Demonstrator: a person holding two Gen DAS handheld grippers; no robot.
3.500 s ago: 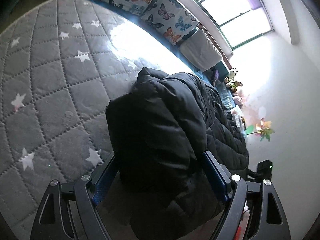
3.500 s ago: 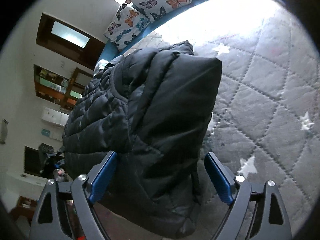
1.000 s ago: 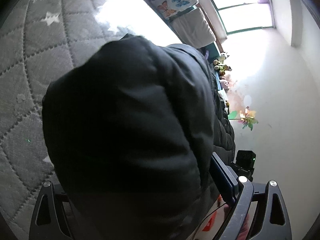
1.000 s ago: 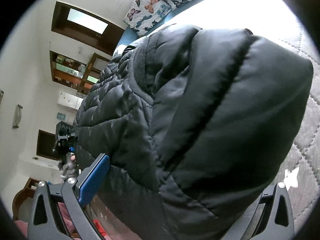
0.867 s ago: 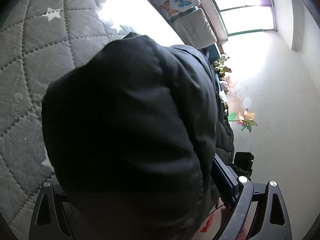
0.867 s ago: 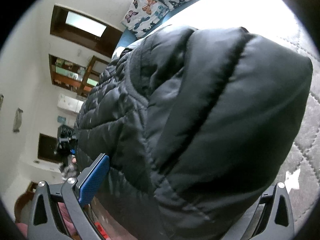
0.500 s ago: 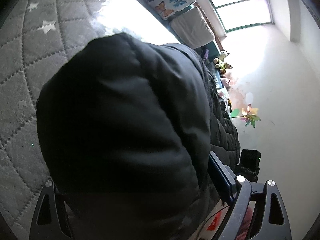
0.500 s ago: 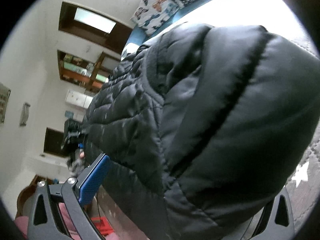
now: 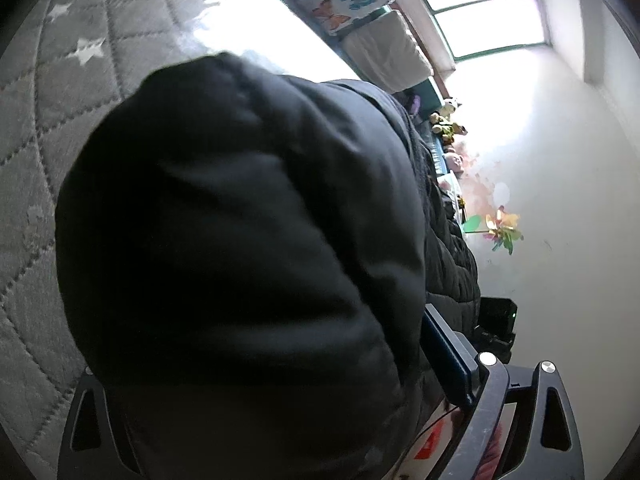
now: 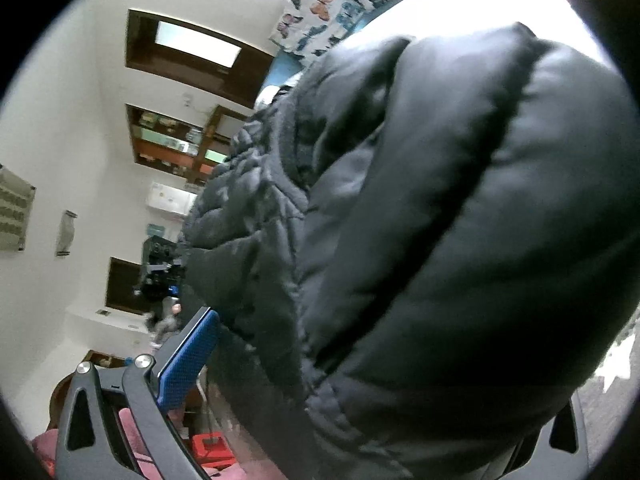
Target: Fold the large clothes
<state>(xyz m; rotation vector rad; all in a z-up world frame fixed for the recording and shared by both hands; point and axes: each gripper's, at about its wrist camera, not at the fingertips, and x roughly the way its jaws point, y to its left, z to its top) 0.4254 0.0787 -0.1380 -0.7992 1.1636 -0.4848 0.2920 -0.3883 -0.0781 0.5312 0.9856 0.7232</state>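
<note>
Where visible, jacket over mattress.

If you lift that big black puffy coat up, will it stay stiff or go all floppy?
Probably floppy: the black puffy coat bulges and creases around the fingers. It likely squashes easily, since its quilted panels look padded. Its smooth shell shines, so it may slip unless held firmly.

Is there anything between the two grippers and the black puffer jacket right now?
Nothing visible. The black puffer jacket fills the space between the fingers of both the left gripper and the right gripper, above the grey quilted mat.
</note>
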